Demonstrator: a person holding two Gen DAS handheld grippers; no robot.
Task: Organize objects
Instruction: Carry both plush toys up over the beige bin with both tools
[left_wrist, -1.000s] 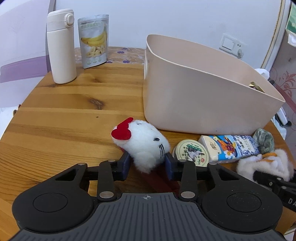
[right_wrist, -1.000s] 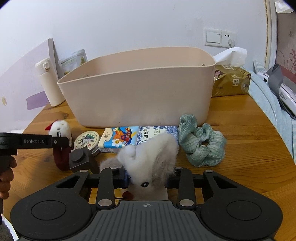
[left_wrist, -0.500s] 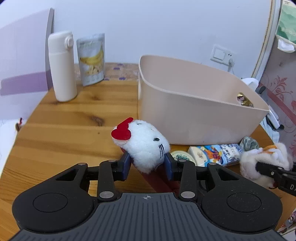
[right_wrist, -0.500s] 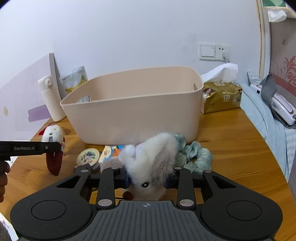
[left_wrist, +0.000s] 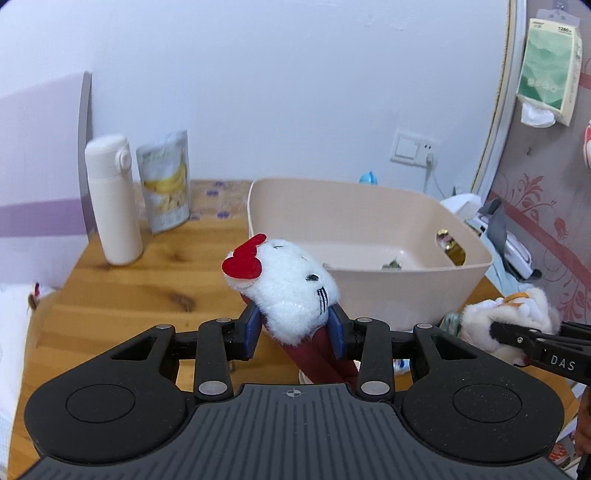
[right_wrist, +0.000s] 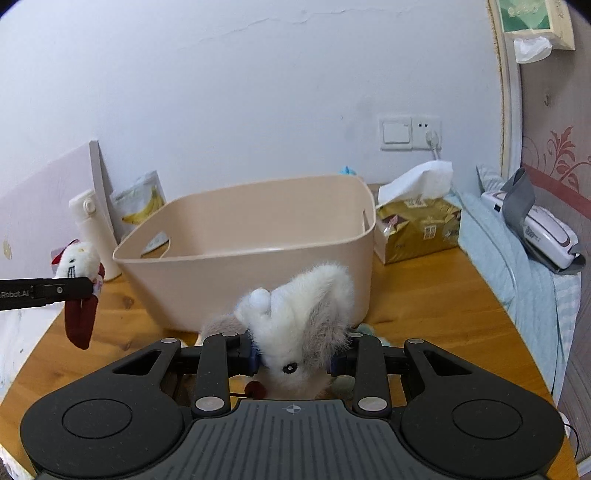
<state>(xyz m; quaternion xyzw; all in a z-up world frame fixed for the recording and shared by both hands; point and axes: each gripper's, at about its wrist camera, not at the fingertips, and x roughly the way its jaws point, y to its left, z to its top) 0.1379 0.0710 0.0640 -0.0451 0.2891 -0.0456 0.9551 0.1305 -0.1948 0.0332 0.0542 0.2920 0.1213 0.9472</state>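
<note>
plush cat (left_wrist: 291, 291) in left hand-held gripper (left_wrist: 295, 332), plush rabbit (right_wrist: 306, 314) in right hand-held gripper (right_wrist: 293, 360), both above bin (left_wrist: 369, 236) rim.

Bin (right_wrist: 258, 236) mid-table (right_wrist: 436, 306); flask (right_wrist: 94, 236) and pouch (right_wrist: 142, 205) left, tissue pack (right_wrist: 421, 225) right.

light: bright, even, soft shadows | edges: fisheye-bent, dark corners | left-side background blurred (left wrist)
</note>
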